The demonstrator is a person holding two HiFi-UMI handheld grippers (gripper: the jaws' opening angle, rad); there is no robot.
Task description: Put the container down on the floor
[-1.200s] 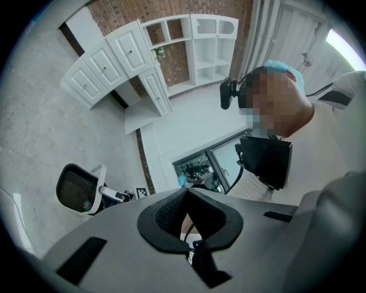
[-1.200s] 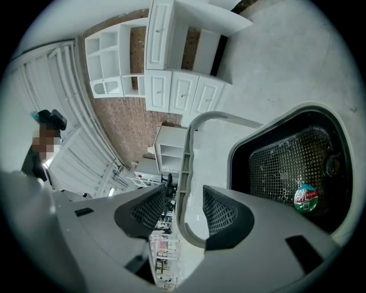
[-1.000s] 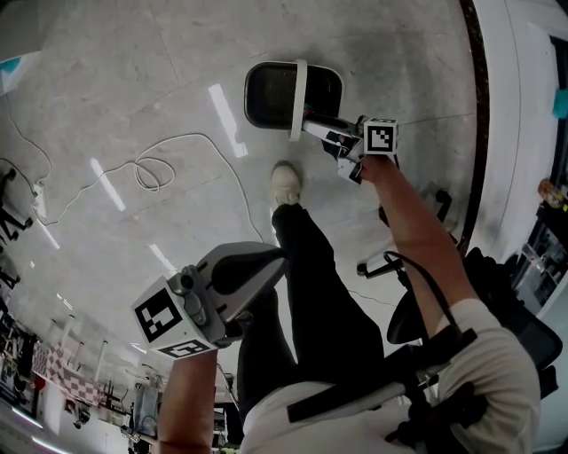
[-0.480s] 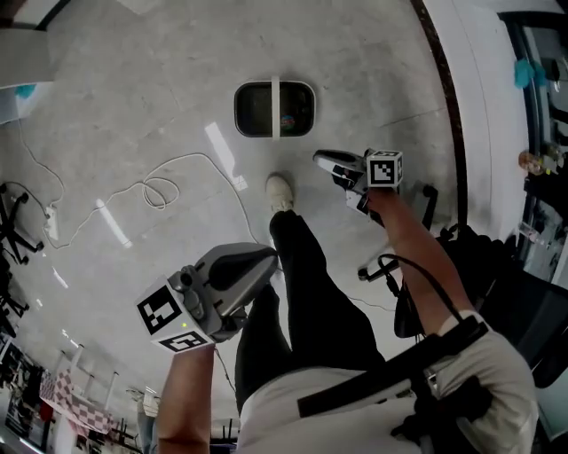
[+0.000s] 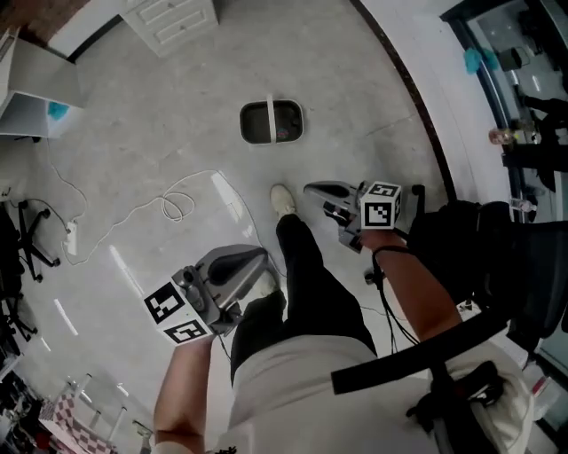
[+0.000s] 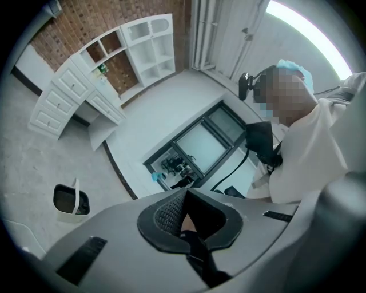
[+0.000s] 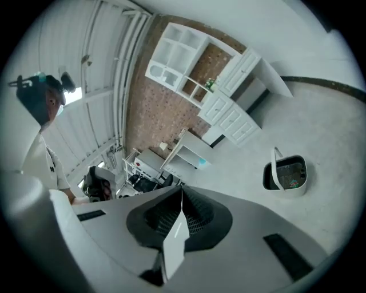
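Well, container (image 5: 272, 122) sits on the floor (image 5: 177, 106), job looks done; right tongs (image 5: 312, 189) just snapped together empty, left tongs (image 5: 262, 255) clenched empty too. Next, simply stay clear.

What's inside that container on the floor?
In the container lies a small colourful thing, too tiny to name. Its white handle crosses the opening and hides a strip.

**Tally of what is on view**

One container (image 5: 288, 124), with one handle (image 5: 270, 121) across it. Two grippers: the left gripper (image 5: 263, 256) and the right gripper (image 5: 310, 189). One white shoe (image 5: 283, 199). One white drawer unit (image 5: 173, 19). One looped cable (image 5: 177, 206) and one power strip (image 5: 71, 238) on the floor (image 5: 177, 106). One open white shelf unit (image 7: 177, 57).
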